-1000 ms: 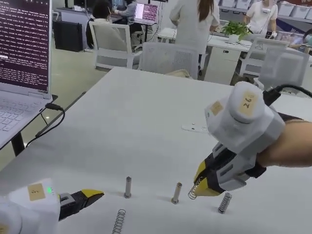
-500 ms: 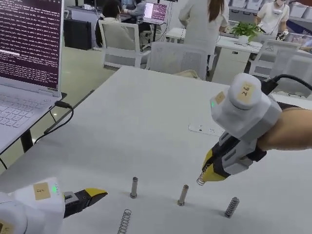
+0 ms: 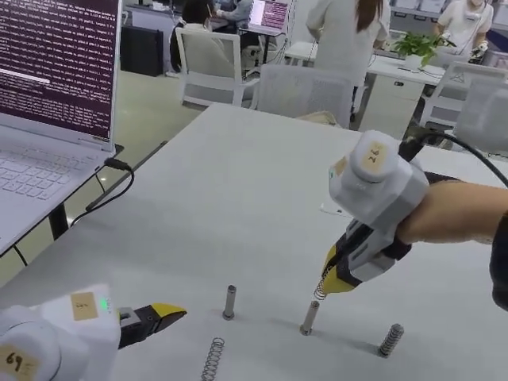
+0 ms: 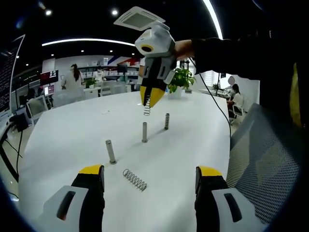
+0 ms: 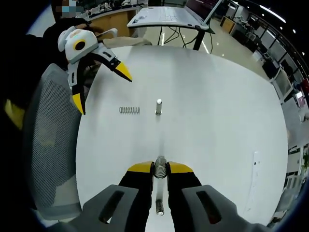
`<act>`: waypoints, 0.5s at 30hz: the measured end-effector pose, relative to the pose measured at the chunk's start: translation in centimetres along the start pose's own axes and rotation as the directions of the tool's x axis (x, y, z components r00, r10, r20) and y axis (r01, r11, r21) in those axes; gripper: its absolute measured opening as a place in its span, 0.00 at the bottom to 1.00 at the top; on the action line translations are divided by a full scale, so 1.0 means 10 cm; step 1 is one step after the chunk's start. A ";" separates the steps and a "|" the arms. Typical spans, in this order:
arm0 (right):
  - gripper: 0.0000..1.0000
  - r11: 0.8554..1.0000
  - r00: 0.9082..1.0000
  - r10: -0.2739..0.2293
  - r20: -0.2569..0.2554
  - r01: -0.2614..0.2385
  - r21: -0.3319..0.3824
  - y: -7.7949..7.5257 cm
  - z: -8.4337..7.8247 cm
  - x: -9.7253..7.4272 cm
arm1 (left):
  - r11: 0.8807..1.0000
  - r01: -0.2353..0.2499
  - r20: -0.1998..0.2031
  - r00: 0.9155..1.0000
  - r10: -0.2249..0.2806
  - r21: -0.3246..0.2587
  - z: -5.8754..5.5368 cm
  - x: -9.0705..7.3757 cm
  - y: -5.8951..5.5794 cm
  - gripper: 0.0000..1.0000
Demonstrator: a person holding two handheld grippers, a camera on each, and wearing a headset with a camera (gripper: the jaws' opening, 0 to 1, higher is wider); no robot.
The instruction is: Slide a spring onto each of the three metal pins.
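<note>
Two bare metal pins stand on the white table (image 3: 238, 198): the left pin (image 3: 229, 302) and the middle pin (image 3: 309, 317). To their right a spring (image 3: 390, 340) stands upright, apparently around the third pin. My right gripper (image 3: 329, 284) is shut on a second spring (image 3: 320, 290), which hangs just above and slightly right of the middle pin; in its own view the held spring (image 5: 160, 166) sits between the fingertips. A loose spring (image 3: 213, 359) lies flat in front of the left pin. My left gripper (image 4: 149, 179) is open and holds nothing, low at the near left, with the loose spring (image 4: 134, 179) just ahead.
An open laptop (image 3: 48, 95) stands on a side desk at the left, its cable (image 3: 103, 194) hanging by the table edge. A small white strip (image 3: 333, 209) lies on the table behind the right gripper. Chairs (image 3: 298, 95) and people are beyond the far edge.
My right gripper has lifted the held spring from near the table and carried it left, close above the middle pin. The left gripper stays put; the head camera has shifted.
</note>
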State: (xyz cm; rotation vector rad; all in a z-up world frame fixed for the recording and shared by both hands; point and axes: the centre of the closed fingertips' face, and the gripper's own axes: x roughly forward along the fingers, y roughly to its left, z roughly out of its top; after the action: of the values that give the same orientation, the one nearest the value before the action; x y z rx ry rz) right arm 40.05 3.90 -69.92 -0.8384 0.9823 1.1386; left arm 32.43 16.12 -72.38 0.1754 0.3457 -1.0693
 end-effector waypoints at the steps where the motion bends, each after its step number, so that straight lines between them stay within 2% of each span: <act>1: 0.08 1.000 1.000 0.001 0.000 -0.001 0.001 0.00 -0.01 0.02 | 1.000 0.000 -0.001 1.000 0.000 -0.001 0.00 0.00 0.00 0.74; 6: 0.08 1.000 1.000 0.009 -0.007 -0.009 0.014 -0.01 -0.05 0.11 | 1.000 0.002 -0.001 1.000 -0.002 -0.004 -0.01 0.01 0.00 0.73; 15: 0.08 1.000 1.000 0.007 -0.010 -0.006 0.020 -0.03 -0.08 0.17 | 1.000 0.008 -0.005 1.000 -0.008 -0.007 -0.03 0.01 -0.01 0.72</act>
State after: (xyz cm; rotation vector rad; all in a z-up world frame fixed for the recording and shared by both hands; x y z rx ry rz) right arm 40.42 3.66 -71.74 -0.8260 1.0038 1.1294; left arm 32.36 16.06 -72.73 0.1703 0.3548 -1.0758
